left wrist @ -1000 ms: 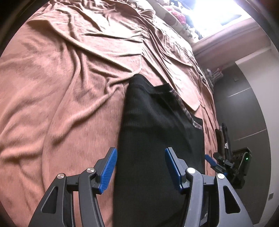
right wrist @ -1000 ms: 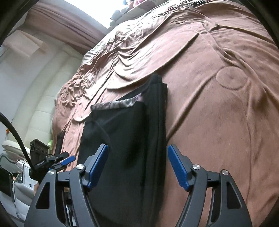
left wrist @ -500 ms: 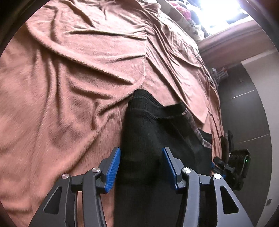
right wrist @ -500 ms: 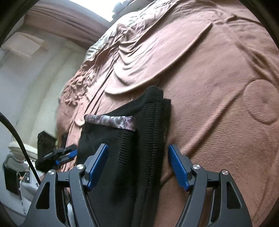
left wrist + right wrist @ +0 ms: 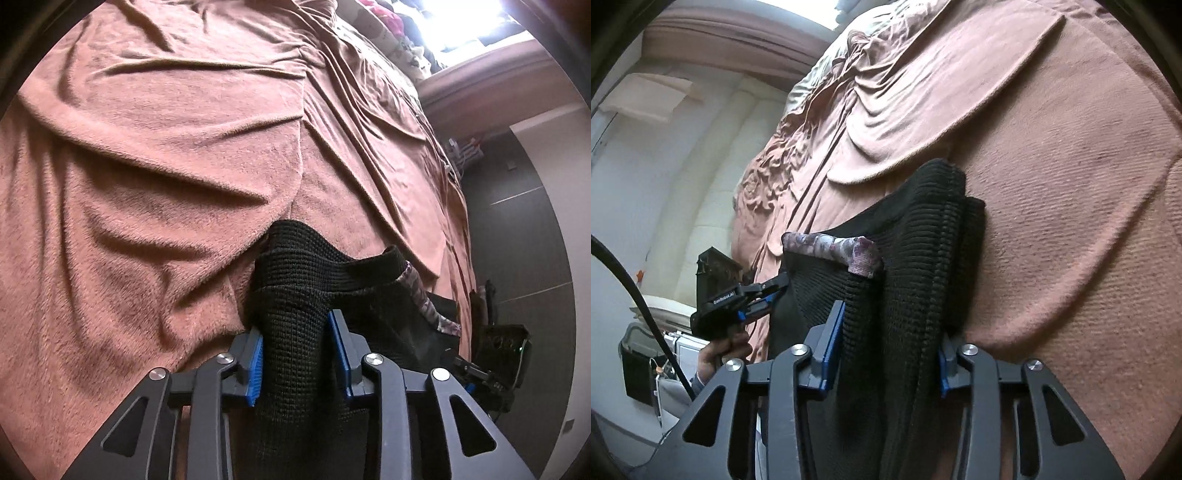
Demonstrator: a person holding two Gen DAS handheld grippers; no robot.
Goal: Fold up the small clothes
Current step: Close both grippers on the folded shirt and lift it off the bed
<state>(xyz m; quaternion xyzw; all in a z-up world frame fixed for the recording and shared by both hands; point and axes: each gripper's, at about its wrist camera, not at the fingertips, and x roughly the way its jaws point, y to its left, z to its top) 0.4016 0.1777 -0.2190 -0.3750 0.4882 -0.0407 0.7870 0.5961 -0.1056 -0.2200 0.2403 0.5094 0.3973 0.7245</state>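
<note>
A black knit garment (image 5: 295,266) with a floral-patterned band (image 5: 424,299) lies on a pinkish-brown blanket (image 5: 166,184). My left gripper (image 5: 295,325) is closing, its blue pads pressing a bunched ridge of the knit at the garment's left edge. In the right wrist view the same garment (image 5: 923,229) shows its patterned band (image 5: 831,245). My right gripper (image 5: 892,325) is closing too, with the folded right edge squeezed between its pads. The left gripper (image 5: 768,291), held by a hand (image 5: 720,350), bites the garment's far side.
The blanket (image 5: 1071,184) is heavily creased, with raised folds just beyond the garment. A pile of colourful clothes (image 5: 388,22) sits at the bed's far end under a bright window. Dark floor (image 5: 524,240) lies past the bed's right edge. A black cable (image 5: 635,288) hangs at left.
Both grippers moved forward and down along the garment and their jaws narrowed from wide apart to pinching the knit. The fabric between the pads has bunched into ridges.
</note>
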